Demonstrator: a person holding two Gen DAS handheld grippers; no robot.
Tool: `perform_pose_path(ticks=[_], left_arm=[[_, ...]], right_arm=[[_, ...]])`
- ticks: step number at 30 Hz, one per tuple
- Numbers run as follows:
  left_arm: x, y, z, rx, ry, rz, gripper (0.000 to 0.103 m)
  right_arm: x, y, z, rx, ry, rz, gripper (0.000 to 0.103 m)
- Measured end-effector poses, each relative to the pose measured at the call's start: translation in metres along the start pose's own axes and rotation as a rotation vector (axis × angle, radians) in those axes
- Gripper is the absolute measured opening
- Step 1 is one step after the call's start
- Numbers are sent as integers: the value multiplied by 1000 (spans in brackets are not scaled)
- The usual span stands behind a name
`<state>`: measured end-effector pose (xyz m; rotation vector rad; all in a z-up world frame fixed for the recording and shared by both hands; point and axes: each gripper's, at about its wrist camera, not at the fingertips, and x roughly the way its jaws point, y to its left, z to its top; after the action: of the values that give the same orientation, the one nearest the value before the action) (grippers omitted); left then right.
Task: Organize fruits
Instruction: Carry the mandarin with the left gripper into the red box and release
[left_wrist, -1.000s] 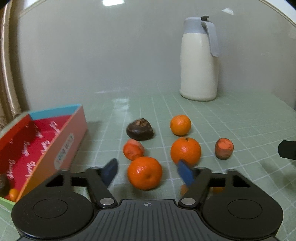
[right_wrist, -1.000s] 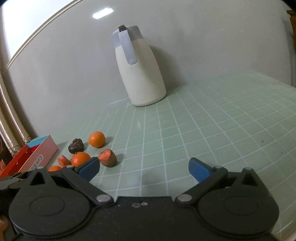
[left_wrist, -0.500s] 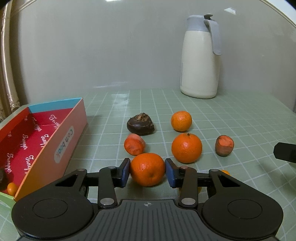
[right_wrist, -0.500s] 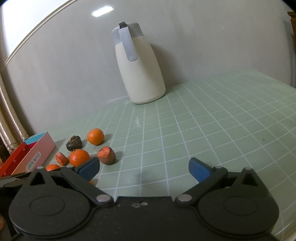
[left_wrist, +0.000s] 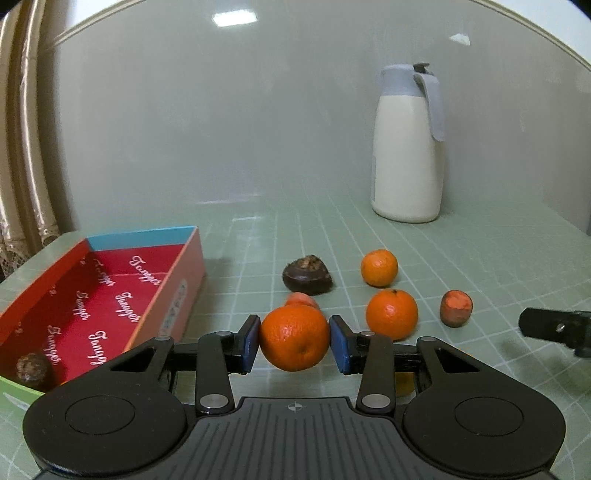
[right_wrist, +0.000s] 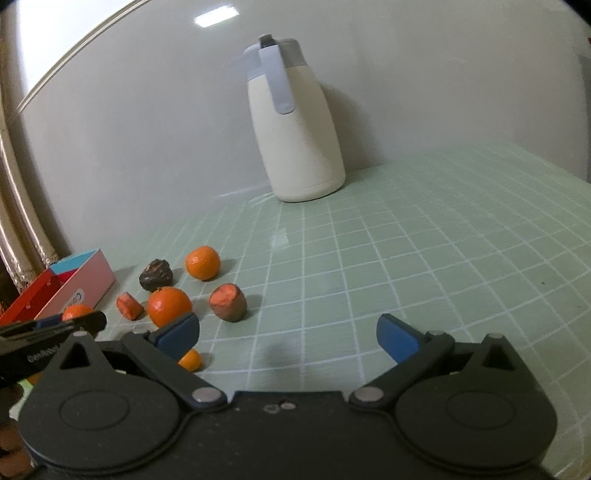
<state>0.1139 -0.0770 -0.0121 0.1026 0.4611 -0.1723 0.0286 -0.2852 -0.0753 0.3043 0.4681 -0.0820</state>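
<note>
My left gripper (left_wrist: 294, 344) is shut on an orange (left_wrist: 294, 338) and holds it above the table, right of the red box (left_wrist: 77, 314). A dark fruit (left_wrist: 31, 367) lies in the box's near corner. On the table lie a second orange (left_wrist: 391, 314), a small orange (left_wrist: 379, 267), a dark brown fruit (left_wrist: 306, 275), a reddish cut fruit (left_wrist: 456, 308) and a red piece (left_wrist: 301, 300) behind the held orange. My right gripper (right_wrist: 288, 338) is open and empty over bare table, right of the fruits (right_wrist: 169, 306).
A cream jug with a grey lid (left_wrist: 408, 147) stands at the back by the wall; it also shows in the right wrist view (right_wrist: 293, 125). A tiny orange fruit (right_wrist: 190, 360) lies near my right gripper's left finger. The table (right_wrist: 443, 258) is a green grid mat.
My left gripper closed on the near orange and lifted it off the table, swinging a little toward the box. The right gripper stayed open and barely moved.
</note>
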Motion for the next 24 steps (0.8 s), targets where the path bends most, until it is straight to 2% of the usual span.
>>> perform_pose_path(ticks=[15, 24], left_arm=[[-22, 30, 6, -28, -69, 42, 41], [-29, 56, 8, -69, -98, 138, 41]], right_arm=[[10, 26, -6, -69, 16, 17, 103], [13, 40, -9, -95, 18, 38, 103]])
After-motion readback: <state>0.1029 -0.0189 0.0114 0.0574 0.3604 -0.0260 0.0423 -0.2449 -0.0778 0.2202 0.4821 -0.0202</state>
